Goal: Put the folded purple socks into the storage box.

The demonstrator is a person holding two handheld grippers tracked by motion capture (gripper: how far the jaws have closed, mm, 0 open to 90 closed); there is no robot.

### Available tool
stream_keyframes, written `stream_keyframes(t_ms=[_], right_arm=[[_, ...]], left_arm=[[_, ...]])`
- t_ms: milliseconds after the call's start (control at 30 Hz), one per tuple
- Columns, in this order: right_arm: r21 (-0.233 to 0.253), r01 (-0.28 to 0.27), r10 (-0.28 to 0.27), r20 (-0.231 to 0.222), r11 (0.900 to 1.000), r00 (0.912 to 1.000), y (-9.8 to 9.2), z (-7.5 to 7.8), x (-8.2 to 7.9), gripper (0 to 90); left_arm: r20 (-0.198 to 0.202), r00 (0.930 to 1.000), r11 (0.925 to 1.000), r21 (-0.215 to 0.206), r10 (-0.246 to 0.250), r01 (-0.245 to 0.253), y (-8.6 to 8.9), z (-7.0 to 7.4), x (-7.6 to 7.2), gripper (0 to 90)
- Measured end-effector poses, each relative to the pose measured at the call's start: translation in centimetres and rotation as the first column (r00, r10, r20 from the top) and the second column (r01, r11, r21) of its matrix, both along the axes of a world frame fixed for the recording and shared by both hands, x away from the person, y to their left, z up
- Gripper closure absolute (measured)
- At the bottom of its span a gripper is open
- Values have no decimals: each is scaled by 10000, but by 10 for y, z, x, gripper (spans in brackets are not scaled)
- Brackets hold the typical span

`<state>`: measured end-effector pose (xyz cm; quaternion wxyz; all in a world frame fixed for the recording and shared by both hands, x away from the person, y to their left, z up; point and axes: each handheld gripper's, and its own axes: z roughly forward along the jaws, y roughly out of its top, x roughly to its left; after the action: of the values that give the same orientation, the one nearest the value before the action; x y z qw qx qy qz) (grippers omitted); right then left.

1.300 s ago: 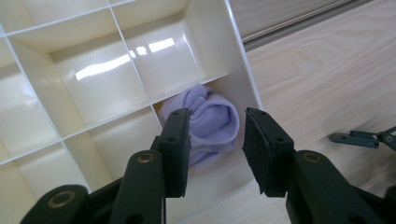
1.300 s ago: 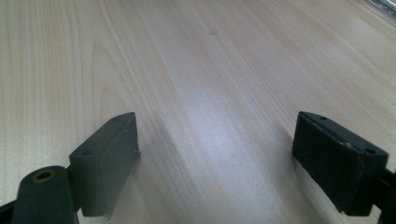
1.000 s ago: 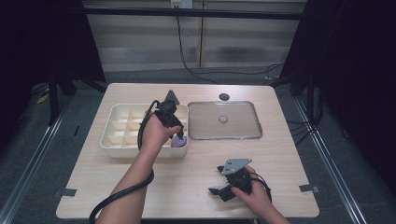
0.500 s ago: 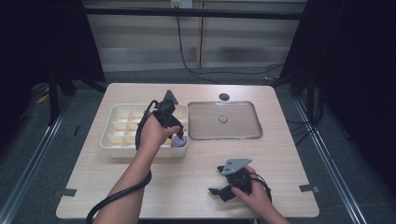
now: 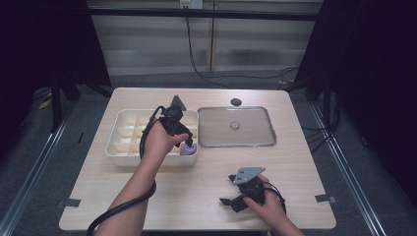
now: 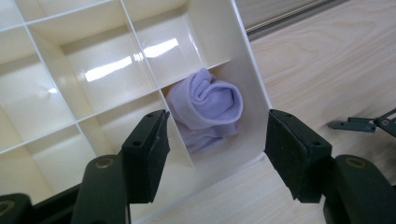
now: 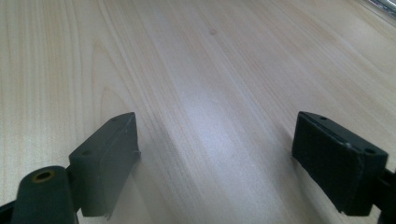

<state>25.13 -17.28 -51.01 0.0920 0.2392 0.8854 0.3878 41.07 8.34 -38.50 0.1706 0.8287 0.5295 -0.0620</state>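
2 hand-held grippers spread wide, left hand-held gripper (image 6: 212, 154) above lilac sock (image 6: 206, 103) in divided tray (image 6: 70, 60), right hand-held gripper (image 7: 215, 163) over table (image 7: 196, 70).

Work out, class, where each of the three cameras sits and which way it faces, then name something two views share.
High view: above the table's near side, looking forward and down; both forearms and tongs show.
Left gripper view: on the left tongs, looking down at the rolled lilac cloth in the divided tray; open jaws show.
Right gripper view: on the right tongs, facing bare table; open jaws show.
Shared: high and left views show cloth and tray.
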Motion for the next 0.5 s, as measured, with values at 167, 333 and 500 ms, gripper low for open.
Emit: stream_keyframes(t_ms=[167,333,500], right_arm=[[-1,-3,3,2,10000,10000,0,0,0,139],[0,-1,1,2,10000,10000,0,0,0,139],[1,-1,1,2,10000,10000,0,0,0,139]], left_arm=[[-18,10000,10000,15,20,-20,2,0,-1,385],[-24,10000,10000,-37,-3,3,6,2,-3,381],[54,10000,10000,-43,28,-28,11,4,-4,374]])
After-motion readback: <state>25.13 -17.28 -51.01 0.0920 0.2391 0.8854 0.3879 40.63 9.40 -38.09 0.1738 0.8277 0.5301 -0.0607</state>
